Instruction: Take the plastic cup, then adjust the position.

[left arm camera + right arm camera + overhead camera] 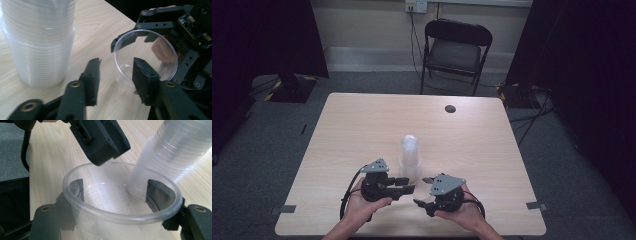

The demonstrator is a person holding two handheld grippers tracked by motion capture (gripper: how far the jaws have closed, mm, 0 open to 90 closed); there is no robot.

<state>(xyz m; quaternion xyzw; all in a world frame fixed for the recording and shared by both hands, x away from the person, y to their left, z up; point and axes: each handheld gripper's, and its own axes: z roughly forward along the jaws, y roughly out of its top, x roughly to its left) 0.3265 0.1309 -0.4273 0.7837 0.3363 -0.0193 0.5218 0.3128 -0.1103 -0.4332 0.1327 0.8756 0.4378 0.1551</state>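
A tall stack of clear plastic cups [409,154] stands upside down at the table's middle, also seen as the stack [37,42] and the stack [172,152]. My right gripper [116,195] is shut on a single clear cup [120,212], one jaw on each side below the rim. In the left gripper view that cup [147,53] faces me with its mouth. My left gripper [116,62] is open, its right jaw just in front of the cup's rim and its left jaw beside the stack. Both the left gripper [408,184] and the right gripper [422,191] are hand-held near the front edge.
The light wooden table [362,125] has a dark round cap [450,108] at the back right. A black folding chair [454,50] stands behind it. Dark curtains hang at both sides.
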